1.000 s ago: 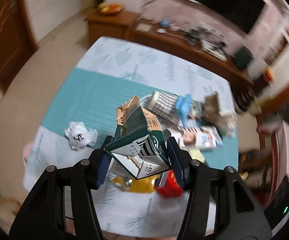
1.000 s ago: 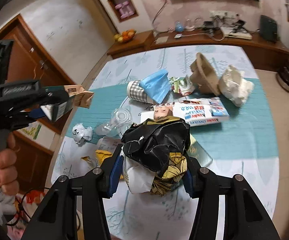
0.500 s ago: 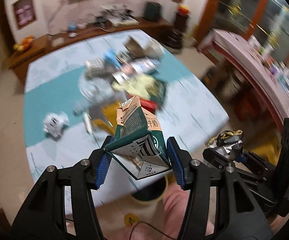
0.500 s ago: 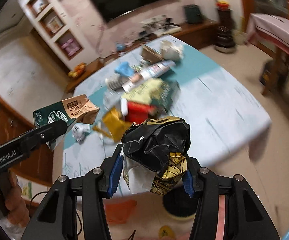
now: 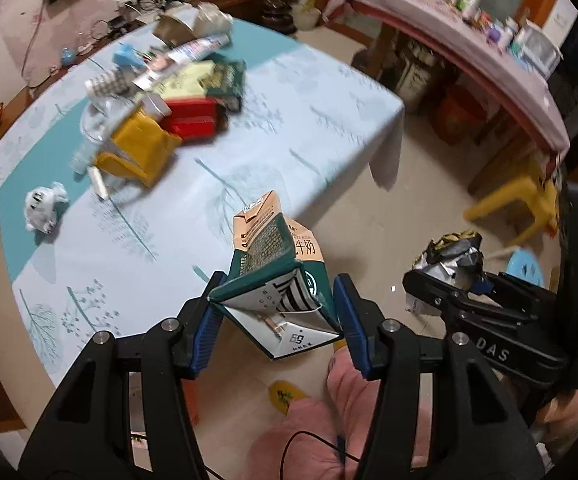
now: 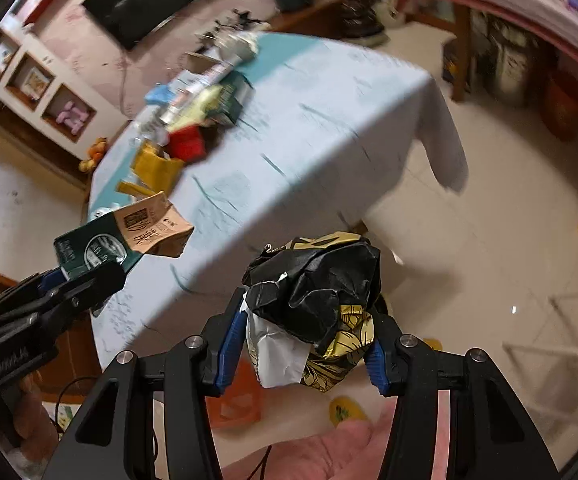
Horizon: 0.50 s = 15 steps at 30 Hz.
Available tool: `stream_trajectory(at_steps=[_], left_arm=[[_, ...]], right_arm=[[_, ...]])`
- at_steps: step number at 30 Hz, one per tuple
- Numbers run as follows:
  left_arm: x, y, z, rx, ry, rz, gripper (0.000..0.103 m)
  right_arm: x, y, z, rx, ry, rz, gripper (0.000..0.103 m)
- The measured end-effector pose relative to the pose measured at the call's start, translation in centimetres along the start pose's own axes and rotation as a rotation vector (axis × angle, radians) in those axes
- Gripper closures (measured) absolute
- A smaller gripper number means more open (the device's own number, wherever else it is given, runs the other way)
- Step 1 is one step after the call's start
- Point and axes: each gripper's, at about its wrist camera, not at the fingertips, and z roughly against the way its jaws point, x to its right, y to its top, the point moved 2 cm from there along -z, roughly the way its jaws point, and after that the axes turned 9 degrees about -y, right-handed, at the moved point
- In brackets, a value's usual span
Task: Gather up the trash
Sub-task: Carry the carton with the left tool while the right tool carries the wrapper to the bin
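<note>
Both grippers are being kept pinched on trash: the left gripper [image 5: 275,322] is being pressed against the sides of a crushed green-and-tan milk carton [image 5: 275,276], and the right gripper [image 6: 303,344] is being squeezed on a crumpled black-and-gold wrapper [image 6: 317,304]. Each piece is being carried in the air past the table's near edge, above the tiled floor. The carton is being judged light and half-stiff, best taken across its flat base panels, where it is being pinched now; its creased spout end would likely buckle. The wrapper is being judged soft, springy and slick, so a bite across its bulk seems safest. Farther out, more litter is lying on the tablecloth [image 5: 289,120], including a red box [image 5: 193,118] and a white paper wad [image 5: 43,204].
</note>
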Motion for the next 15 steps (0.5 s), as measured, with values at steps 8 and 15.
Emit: stream_trajectory(at_steps=[8,15], left_arm=[[0.4,-3.0,-6.5,-0.099,0.01,-0.021,0.052],[-0.8,-5.8,-13.2,-0.161,0.023,0.018,0.052]], right_arm=[[2.2,-2.3,-6.6,-0.081,-0.024,-0.047,0.052],[3.2,-3.4,-13.8,-0.129,-0.006,-0.037,0.052]])
